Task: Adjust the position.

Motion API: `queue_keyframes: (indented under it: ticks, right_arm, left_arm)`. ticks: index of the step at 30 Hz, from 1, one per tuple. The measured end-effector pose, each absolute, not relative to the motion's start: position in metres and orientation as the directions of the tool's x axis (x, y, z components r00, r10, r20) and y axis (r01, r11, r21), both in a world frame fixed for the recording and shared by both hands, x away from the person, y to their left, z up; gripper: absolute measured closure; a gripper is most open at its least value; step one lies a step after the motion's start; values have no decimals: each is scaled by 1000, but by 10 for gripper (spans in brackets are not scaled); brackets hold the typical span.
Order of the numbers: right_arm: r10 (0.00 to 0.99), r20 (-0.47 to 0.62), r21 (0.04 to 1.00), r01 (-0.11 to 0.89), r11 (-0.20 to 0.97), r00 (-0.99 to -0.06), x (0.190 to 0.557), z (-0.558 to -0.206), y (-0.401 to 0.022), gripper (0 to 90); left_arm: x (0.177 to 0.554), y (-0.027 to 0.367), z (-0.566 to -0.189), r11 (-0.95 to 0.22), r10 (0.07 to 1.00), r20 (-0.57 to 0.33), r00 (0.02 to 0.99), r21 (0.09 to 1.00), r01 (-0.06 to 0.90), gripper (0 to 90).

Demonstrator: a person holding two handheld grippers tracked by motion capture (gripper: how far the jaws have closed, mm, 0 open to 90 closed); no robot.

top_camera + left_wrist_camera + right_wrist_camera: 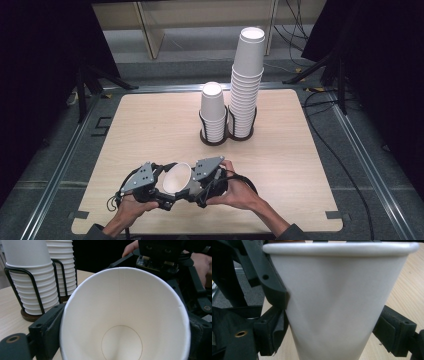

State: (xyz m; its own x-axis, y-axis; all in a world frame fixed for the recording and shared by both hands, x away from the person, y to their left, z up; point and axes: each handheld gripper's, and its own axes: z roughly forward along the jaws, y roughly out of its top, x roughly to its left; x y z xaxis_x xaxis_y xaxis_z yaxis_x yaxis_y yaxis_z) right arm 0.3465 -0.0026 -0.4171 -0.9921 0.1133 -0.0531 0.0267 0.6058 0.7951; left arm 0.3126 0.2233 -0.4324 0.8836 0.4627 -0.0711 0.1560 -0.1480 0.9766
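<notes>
White paper cup (177, 178) held, two cup stacks (244, 85), two grippers (159, 192).

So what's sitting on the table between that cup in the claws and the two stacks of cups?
Nothing: the high view shows bare table between them.

No text, label or number can be read anywhere

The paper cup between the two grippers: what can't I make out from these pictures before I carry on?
- High view: the left gripper and right gripper jaw tips are hidden by the grey plates and the paper cup.
- Left gripper view: the cup's outside is hidden behind its own rim.
- Right gripper view: the cup's base is cut off by the bottom edge.
- Number of cups in the tall stack: too small to count.
</notes>
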Motion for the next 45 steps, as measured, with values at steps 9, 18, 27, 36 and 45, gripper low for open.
queue_keyframes:
  ticks: [9, 18, 27, 36, 45]
  right_arm:
    - [116, -33, 821, 39, 570, -993, 350, -417, -6, 203]
    - [168, -13, 826, 84, 558, -986, 355, -422, -15, 204]
    - [390, 32, 903, 194, 384, -920, 380, -431, -68, 198]
    - [574, 70, 942, 244, 231, -816, 397, -435, -126, 196]
    - [713, 80, 945, 281, 168, -697, 412, -442, -174, 195]
  left_arm:
    - [311, 225, -433, -67, 486, -95, 869, 987, 146, 72]
    - [309, 230, -431, 1, 513, -110, 851, 992, 128, 95]
    - [312, 235, -434, 43, 527, -169, 833, 984, 172, 141]
    - [313, 236, -438, 30, 553, -161, 818, 984, 173, 141]
    - [315, 240, -440, 21, 577, -153, 802, 985, 173, 140]
